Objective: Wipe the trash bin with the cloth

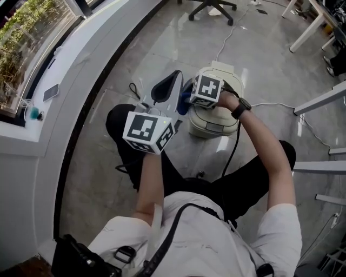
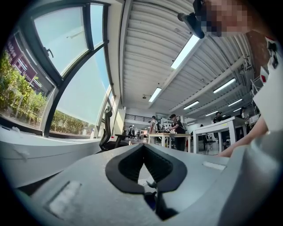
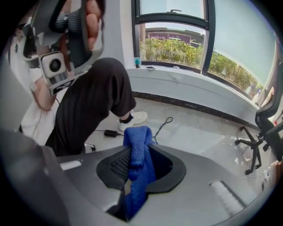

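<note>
Your right gripper (image 3: pixel 140 148) pinches the blue cloth (image 3: pixel 137 176) just beside the left flank of the pale trash bin (image 1: pixel 216 116) on the floor before you, so it is the nearer one, while your left gripper (image 2: pixel 143 150), pressed together on nothing, points upward, away from it.

Looking like an open-plan office: black swivel chairs (image 1: pixel 212 8) standing on a polished grey floor (image 1: pixel 157 48), white desk legs (image 1: pixel 305 30) rising at the far right, a white cable (image 1: pixel 231 33) trailing across the tiles. Running overhead, long strip lights (image 2: pixel 191 49) on a ribbed ceiling, with people (image 2: pixel 177 130) standing around light worktables (image 2: pixel 166 137) farther back. Curving along one side, a tall dark-framed window wall (image 3: pixel 239 35) over a broad white sill (image 3: pixel 185 81), facing green hedges (image 3: pixel 177 48) outside.
</note>
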A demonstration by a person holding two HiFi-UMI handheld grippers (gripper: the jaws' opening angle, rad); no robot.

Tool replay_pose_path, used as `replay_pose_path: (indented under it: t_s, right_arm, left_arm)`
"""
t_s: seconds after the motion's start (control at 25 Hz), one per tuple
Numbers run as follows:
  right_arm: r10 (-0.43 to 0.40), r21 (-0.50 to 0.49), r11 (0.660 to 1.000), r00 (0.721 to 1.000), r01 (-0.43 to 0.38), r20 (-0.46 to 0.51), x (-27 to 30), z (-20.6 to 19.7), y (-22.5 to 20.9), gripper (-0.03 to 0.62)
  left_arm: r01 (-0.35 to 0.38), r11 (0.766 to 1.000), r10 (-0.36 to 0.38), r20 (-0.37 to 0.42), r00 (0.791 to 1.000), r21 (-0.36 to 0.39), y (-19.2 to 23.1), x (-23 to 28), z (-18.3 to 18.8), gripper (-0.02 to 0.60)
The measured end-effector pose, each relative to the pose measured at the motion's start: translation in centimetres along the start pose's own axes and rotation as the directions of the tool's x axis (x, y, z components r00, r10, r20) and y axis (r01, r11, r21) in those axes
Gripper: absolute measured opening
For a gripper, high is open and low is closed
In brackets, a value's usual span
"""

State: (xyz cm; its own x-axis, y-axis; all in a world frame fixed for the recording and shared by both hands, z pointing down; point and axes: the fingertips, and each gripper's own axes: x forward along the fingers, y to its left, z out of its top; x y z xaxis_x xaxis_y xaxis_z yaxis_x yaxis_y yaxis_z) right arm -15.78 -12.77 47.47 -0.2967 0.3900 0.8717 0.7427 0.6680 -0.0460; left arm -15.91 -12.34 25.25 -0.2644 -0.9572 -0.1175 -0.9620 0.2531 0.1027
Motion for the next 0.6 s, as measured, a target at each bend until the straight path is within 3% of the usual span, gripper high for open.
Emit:
replay_pose_path:
  t_s: [0.28, 0.44, 0.6]
  right_arm:
    - [0.199, -0.009, 0.980, 0.979, -0.199, 0.033, -2.3, -2.2, 9.9, 0.063]
    - [0.238, 0.065, 0.969, 0.971, -0.237, -0.006, -4.6, -7.3, 12.8, 0.063]
    - [0.239, 0.201, 0.953, 0.970, -0.225, -0.049, -7.9, -12.7, 12.2, 0.063]
  left_arm:
    - [0.050, 0.999, -0.050, 0.014, 0.999, 0.009, -1.4, 0.1, 0.2, -0.003]
    - [0.080, 0.997, -0.080, 0.024, 0.997, 0.005, -2.4, 0.4, 0.5, -0.003]
    - [0.102, 0.995, -0.102, 0.022, 0.995, -0.002, -3.3, 0.7, 0.4, -0.003]
